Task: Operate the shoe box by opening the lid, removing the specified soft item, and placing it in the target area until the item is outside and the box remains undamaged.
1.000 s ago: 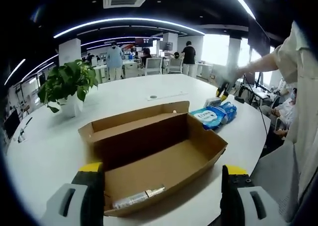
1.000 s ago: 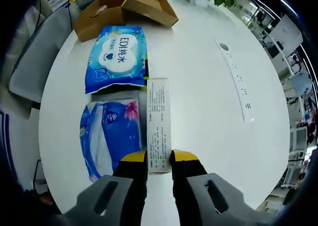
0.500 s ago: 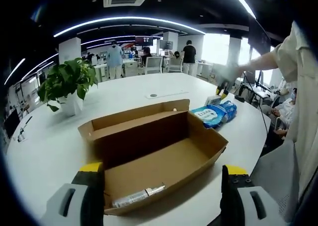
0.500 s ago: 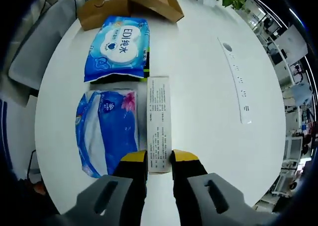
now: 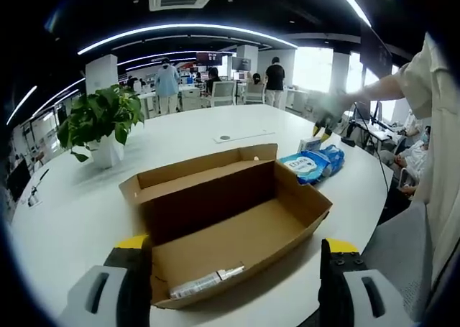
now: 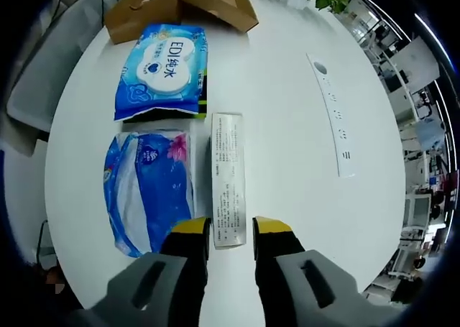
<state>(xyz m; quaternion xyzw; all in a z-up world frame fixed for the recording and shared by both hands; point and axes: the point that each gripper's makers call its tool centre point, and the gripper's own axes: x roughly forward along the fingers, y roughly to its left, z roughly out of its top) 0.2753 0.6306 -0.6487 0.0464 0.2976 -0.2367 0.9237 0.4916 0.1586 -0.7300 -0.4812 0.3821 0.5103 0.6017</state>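
Note:
The brown shoe box (image 5: 230, 212) stands with its lid folded back, right before my left gripper (image 5: 236, 245), whose jaws are spread wide and hold nothing. A small tube (image 5: 206, 283) lies in its near corner. Outside the box, a blue wipes pack (image 6: 162, 68), a soft blue tissue pack (image 6: 147, 190) and a slim white carton (image 6: 228, 176) lie flat on the white table (image 6: 287, 162). My right gripper (image 6: 230, 228) straddles the carton's near end, jaws slightly apart with a thin gap on the right side. The right gripper (image 5: 321, 131) also hovers over the packs (image 5: 309, 163) in the left gripper view.
A potted plant (image 5: 100, 122) stands at the table's far left. A white cable-port strip (image 6: 330, 115) is set into the tabletop to the right of the carton. The shoe box (image 6: 180, 3) lies beyond the packs. Grey chairs (image 6: 43, 83) line the table edge. Several people stand far back.
My right gripper's jaws have parted slightly, letting go of the white carton, which now rests on the table. The left gripper and the shoe box have barely shifted.

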